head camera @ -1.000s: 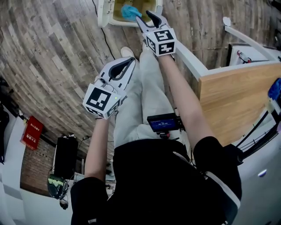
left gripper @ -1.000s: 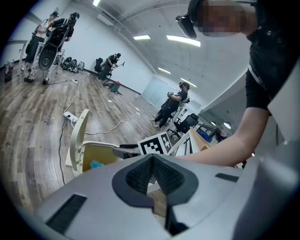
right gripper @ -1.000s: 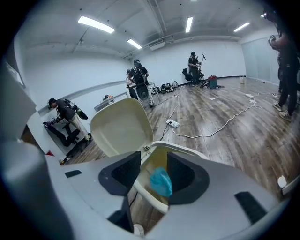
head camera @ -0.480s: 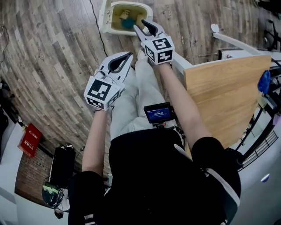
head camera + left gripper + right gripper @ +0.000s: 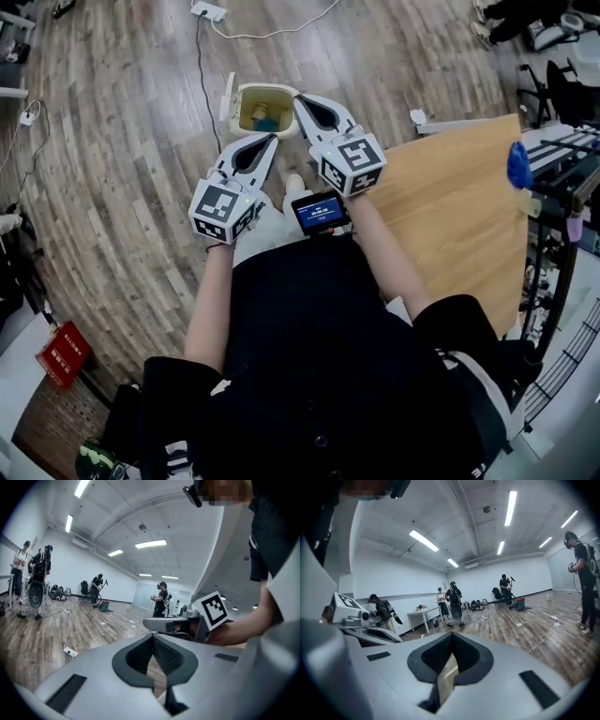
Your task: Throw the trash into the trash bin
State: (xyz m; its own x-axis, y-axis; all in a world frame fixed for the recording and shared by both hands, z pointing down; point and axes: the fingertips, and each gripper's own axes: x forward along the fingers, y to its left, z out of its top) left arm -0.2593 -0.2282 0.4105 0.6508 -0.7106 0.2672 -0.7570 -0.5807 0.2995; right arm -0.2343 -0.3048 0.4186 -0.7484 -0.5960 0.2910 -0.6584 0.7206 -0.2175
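The cream trash bin stands open on the wood floor, far below my hands, with blue trash and some other scraps inside it. My right gripper is held high beside the bin's right rim in the head view, jaws shut and empty. In the right gripper view its fingertips meet with nothing between them. To its left, my left gripper is also shut and empty, and its tips touch. Both grippers point out level across the room.
A light wooden table stands to the right, with a blue object at its far edge beside a metal rack. A power strip and cable lie on the floor beyond the bin. Several people stand far off in the hall.
The blue trash left the right gripper's open jaws and now lies in the bin. Both grippers have risen well above the bin, and the right jaws have shut.
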